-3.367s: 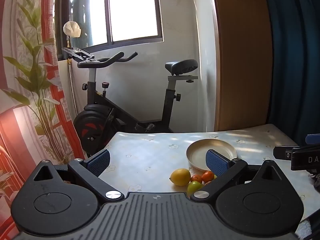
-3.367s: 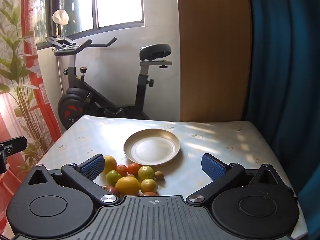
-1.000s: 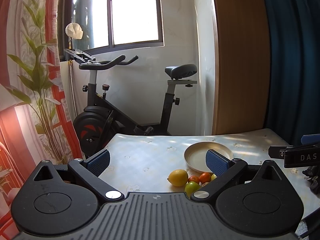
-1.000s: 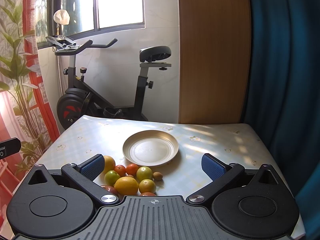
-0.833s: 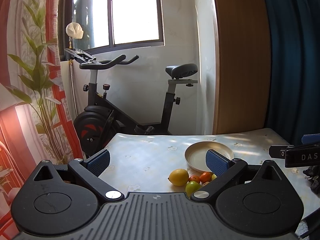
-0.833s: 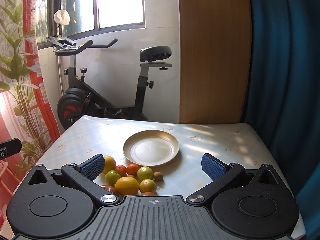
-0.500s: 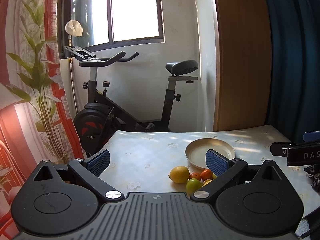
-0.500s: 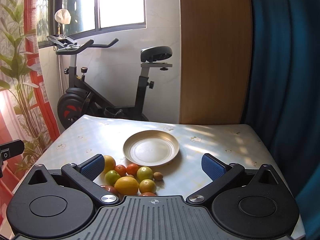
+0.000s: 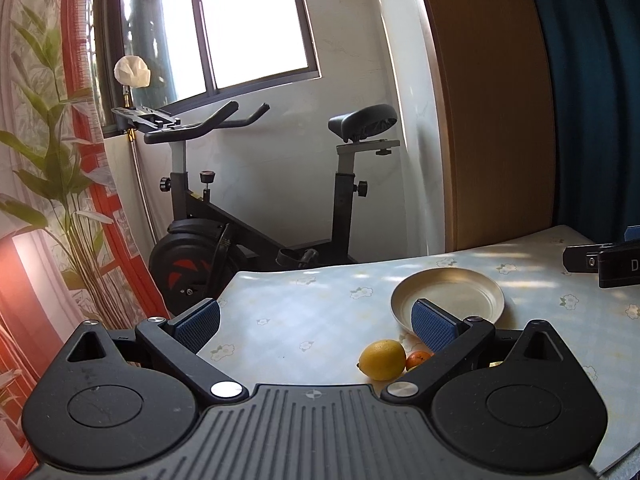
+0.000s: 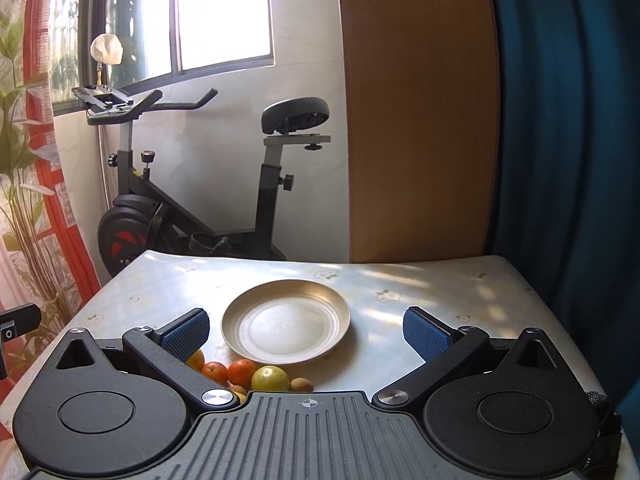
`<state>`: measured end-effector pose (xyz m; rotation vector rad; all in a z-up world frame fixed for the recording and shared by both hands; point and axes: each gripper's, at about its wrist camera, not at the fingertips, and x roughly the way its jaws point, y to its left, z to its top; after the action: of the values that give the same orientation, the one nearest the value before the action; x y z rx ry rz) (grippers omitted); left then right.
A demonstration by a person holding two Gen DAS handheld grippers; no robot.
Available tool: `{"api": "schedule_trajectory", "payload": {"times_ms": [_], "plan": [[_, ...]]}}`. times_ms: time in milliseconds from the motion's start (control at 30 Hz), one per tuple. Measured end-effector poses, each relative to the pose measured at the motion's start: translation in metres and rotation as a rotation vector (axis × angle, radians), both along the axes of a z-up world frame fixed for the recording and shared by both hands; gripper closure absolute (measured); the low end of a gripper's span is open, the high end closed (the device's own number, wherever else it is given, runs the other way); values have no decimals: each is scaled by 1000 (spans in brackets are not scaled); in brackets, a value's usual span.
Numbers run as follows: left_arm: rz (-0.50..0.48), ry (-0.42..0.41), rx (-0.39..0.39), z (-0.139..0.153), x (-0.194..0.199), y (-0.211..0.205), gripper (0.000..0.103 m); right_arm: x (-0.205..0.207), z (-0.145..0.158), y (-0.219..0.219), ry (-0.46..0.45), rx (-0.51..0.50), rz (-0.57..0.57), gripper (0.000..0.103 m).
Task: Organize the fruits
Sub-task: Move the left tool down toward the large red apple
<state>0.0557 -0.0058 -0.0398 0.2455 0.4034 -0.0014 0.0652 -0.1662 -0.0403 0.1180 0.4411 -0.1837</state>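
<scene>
Nearest the lens, the right claw [image 10: 306,330] hangs wide apart and holds nothing, its blue pads spread to either side of the view. Just below and left of its centre line sits the fruit cluster: a yellow-green fruit [image 10: 270,378], two small oranges [image 10: 242,372] beside it, a little brown fruit [image 10: 302,384] on the right, and more behind the left finger, partly hidden by the claw body (how many lie under there I cannot tell). The left claw [image 9: 316,322] is equally wide and empty; from it the lemon [image 9: 382,359] lies ahead and to the right, close to its right finger, with a small orange [image 9: 418,360] touching or nearly touching the lemon's far side.

Beyond the fruit rests the plate [image 10: 286,328], bare, on the flowered tabletop [image 10: 440,292]. The pile lies on the plate's near-left side, close to its rim. The relation that matters: the fruit sits almost directly under the right claw, while the plate is straight ahead of it, so the right hand seems the nearer one for most pieces; the lemon, at the left edge, better suits the left. Its long axis runs roughly across the left claw's view.

Farther back stand an exercise bike [image 10: 192,208] and the window [image 10: 224,12].
</scene>
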Motion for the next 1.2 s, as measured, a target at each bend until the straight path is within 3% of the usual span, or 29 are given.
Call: {"api": "schedule_trajectory", "payload": {"times_ms": [400, 467, 567, 900, 1200], "plan": [[15, 2, 58, -24, 52, 2, 1, 50, -57, 3, 80, -73, 31, 0], [10, 38, 55, -28, 63, 5, 1, 56, -65, 2, 109, -61, 44, 0], [8, 106, 31, -34, 76, 11, 4, 64, -74, 2, 162, -40, 73, 0], [47, 169, -128, -69, 99, 41, 8, 78, -94, 10, 221, -69, 162, 0], [-6, 194, -187, -75, 112, 47, 11, 81, -101, 4, 199, -83, 199, 0]]}}
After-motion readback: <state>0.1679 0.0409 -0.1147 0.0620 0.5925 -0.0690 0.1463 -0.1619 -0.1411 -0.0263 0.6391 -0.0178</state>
